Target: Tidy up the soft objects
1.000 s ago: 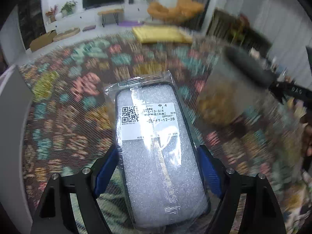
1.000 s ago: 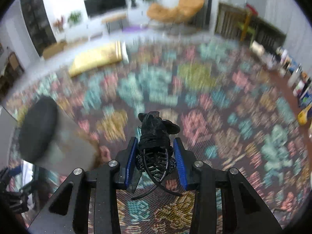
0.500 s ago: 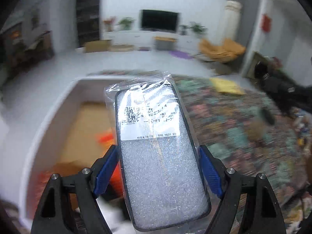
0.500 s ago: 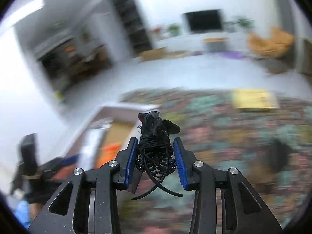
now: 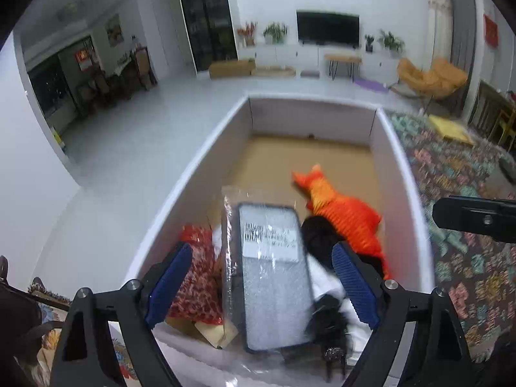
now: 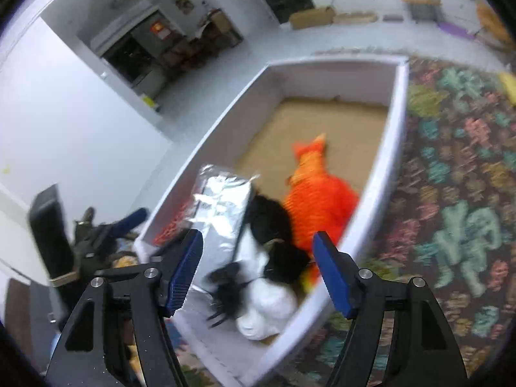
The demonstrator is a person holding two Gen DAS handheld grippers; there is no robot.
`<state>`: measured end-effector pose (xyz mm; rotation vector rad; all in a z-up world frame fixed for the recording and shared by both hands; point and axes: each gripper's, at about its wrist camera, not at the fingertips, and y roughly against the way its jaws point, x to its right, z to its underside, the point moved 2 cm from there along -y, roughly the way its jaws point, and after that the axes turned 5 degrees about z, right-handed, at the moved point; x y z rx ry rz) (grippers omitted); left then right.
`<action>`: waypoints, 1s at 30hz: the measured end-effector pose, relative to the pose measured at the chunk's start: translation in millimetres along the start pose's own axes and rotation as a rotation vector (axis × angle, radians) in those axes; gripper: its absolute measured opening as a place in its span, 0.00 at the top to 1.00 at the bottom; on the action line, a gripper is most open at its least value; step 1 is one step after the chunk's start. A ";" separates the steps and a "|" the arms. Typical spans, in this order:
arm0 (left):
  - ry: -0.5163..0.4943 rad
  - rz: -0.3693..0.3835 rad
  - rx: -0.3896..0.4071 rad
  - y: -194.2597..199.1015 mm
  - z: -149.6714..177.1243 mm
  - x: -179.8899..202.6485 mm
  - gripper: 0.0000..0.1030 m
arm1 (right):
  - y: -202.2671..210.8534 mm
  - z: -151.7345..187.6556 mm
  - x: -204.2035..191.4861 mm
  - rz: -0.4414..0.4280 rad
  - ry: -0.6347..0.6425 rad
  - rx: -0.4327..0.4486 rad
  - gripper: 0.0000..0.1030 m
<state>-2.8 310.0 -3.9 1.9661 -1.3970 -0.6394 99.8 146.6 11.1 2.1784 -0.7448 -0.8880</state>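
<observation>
A white box (image 5: 206, 158) with a brown floor sits below both grippers; it also shows in the right wrist view (image 6: 395, 122). My left gripper (image 5: 261, 279) is open above its near end. The bagged phone case (image 5: 274, 277) lies free between the jaws on the pile. My right gripper (image 6: 256, 272) is open over the same end. The black hair claw (image 6: 225, 293) lies below it on a white soft item (image 6: 267, 309). An orange plush (image 5: 342, 213) (image 6: 319, 200) lies in the box.
A red patterned bag (image 5: 196, 277) and a black soft item (image 6: 269, 219) lie in the box. A patterned rug (image 5: 458, 193) (image 6: 458, 174) is to the right. Grey floor (image 5: 135, 142) is to the left. The other gripper's body (image 5: 474, 217) shows at right.
Both grippers have swung from the rug to over the box and opened. The phone case and the hair claw were let go and now lie in the box.
</observation>
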 end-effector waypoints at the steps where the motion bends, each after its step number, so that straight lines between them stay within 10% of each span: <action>1: 0.008 0.000 0.015 8.8 -0.2 0.5 0.11 | 5.8 -1.3 -1.7 0.034 0.023 0.022 0.28; 14: 0.074 -0.115 -0.010 33.8 6.4 1.4 0.00 | 26.4 6.9 -29.1 0.282 0.228 0.036 0.27; 30: 0.152 -0.116 0.086 53.1 12.8 -9.5 0.00 | 12.4 21.4 -30.8 0.313 0.266 -0.005 0.27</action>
